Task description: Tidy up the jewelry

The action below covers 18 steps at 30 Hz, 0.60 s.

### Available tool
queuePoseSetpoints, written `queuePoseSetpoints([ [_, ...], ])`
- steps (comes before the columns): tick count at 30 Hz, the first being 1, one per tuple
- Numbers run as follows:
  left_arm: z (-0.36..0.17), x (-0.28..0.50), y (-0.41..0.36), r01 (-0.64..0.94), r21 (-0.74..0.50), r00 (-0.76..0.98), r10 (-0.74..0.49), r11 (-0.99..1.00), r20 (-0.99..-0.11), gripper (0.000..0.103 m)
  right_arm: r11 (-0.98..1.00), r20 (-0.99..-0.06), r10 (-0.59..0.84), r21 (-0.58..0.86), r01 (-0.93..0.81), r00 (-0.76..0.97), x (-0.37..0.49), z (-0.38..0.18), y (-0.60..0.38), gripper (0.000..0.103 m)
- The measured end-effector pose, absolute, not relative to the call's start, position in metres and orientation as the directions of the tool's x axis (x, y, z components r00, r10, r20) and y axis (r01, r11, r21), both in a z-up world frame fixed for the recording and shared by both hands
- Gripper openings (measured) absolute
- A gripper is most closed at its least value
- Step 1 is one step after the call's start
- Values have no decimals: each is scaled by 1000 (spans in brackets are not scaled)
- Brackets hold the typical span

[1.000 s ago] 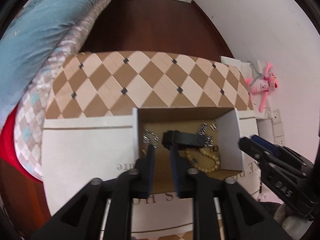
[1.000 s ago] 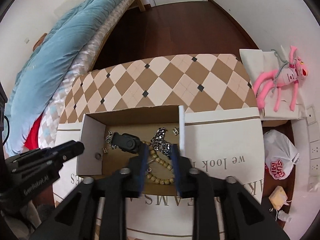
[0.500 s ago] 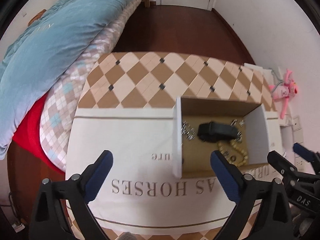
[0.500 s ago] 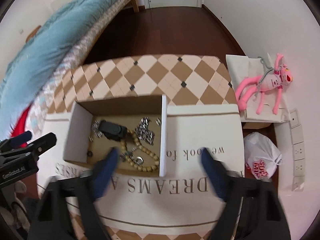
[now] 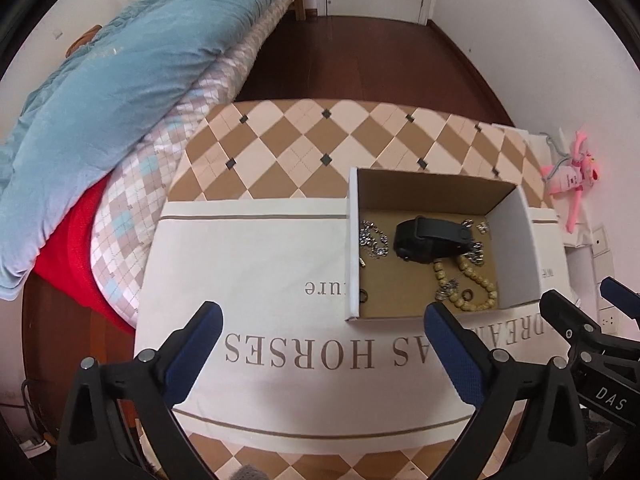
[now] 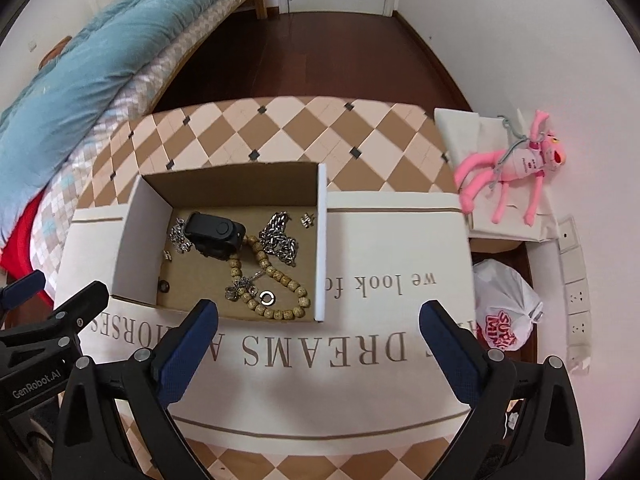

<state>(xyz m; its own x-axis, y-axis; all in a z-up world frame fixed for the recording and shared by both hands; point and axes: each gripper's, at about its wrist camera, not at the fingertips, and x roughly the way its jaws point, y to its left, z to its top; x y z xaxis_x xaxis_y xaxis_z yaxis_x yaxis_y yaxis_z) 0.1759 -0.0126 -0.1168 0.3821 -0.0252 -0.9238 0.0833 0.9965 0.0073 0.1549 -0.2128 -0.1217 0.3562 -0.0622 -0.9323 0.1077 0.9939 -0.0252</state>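
An open cardboard box (image 5: 516, 252) (image 6: 140, 240) stands on a cream printed cloth (image 5: 260, 280). In it lie a black watch-like band (image 5: 430, 236) (image 6: 216, 234), a wooden bead bracelet (image 5: 478, 284) (image 6: 280, 280), silver chains (image 5: 374, 238) (image 6: 280, 236) and small rings (image 6: 267, 297). My left gripper (image 5: 322, 312) is open and empty above the cloth, left of the box. My right gripper (image 6: 319, 308) is open and empty near the box's front right corner. Each one shows at the edge of the other's view.
The cloth covers a brown-and-cream checkered table (image 5: 300, 152). A bed with a blue quilt (image 5: 100, 80) runs along the left. At the right are a pink plush toy (image 6: 516, 164) on a white box and a white plastic bag (image 6: 504, 312) on the floor.
Both grippers opened from nearly shut to wide. The left one shifted left off the box and the right one shifted right; both drew back a little. The jewelry stays in the box.
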Motion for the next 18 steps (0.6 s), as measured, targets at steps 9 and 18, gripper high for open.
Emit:
queuePoseSetpoints([
  [9,-53,126,-10,63,13,499,-20,998,-866,103,991,-886,-75,-15,132,458,108,-61,-218,102],
  [18,12,74,-10,83,12,596,-41,996,-802,103,991,-814,-81,-6,131,575,47,11,-213,102],
])
